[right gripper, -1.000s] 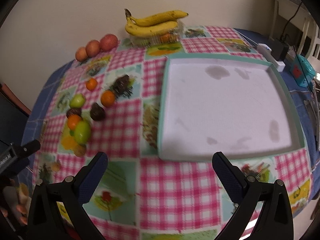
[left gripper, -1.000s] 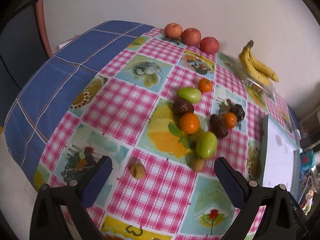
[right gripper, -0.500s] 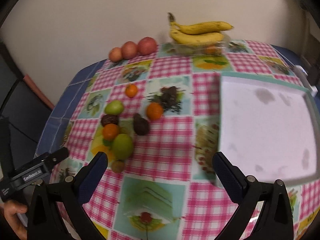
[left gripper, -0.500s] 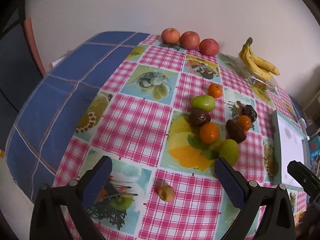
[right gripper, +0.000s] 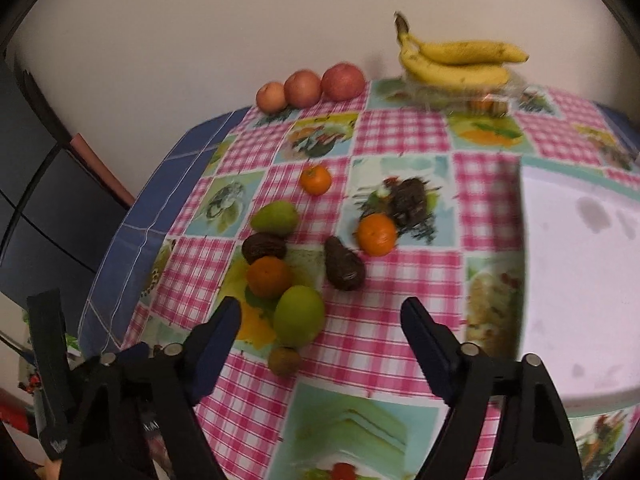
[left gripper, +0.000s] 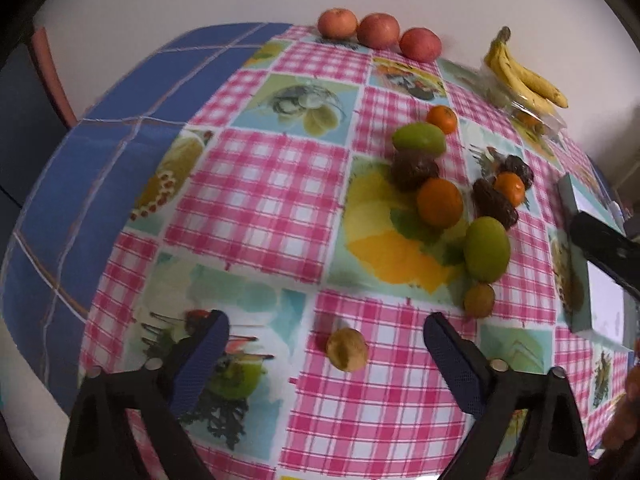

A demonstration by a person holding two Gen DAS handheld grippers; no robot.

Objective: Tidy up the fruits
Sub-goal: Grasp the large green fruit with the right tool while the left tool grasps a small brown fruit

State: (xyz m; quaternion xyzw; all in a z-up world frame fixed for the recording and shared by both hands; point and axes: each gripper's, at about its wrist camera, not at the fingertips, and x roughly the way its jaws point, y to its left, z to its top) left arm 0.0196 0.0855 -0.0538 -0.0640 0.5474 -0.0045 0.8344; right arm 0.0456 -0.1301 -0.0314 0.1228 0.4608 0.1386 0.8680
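Left wrist view: the left gripper (left gripper: 326, 354) is held wide open and empty, with a small brown kiwi (left gripper: 346, 349) lying loose on the tablecloth (left gripper: 256, 200) right between the fingers, a bit ahead of the tips. The rest of the fruit is bunched further back: green mangoes (left gripper: 487, 249), oranges (left gripper: 439, 202), dark avocados (left gripper: 414, 169), with apples (left gripper: 378, 30) and bananas (left gripper: 524, 76) along the wall. In the right wrist view the right gripper (right gripper: 320, 332) is also spread wide with nothing in it, aimed at the near mango (right gripper: 299, 315) and a second kiwi (right gripper: 284, 361), and the white tray (right gripper: 580, 264) is seen off to the right, nothing on it yet. The kiwi can probably be treated as light but soft-skinned and prone to rolling, so it should be pinched gently across its middle, not at the ends; the avocados look ripe and dark, so they'd likely bruise if squeezed hard. Compared with half a second ago, the left gripper has been brought down closer to the loose kiwi, which was off-centre then and is now framed between the fingers, and the right one has been swung left toward the fruit pile, so less tray is in shot. No fruit has been shifted.
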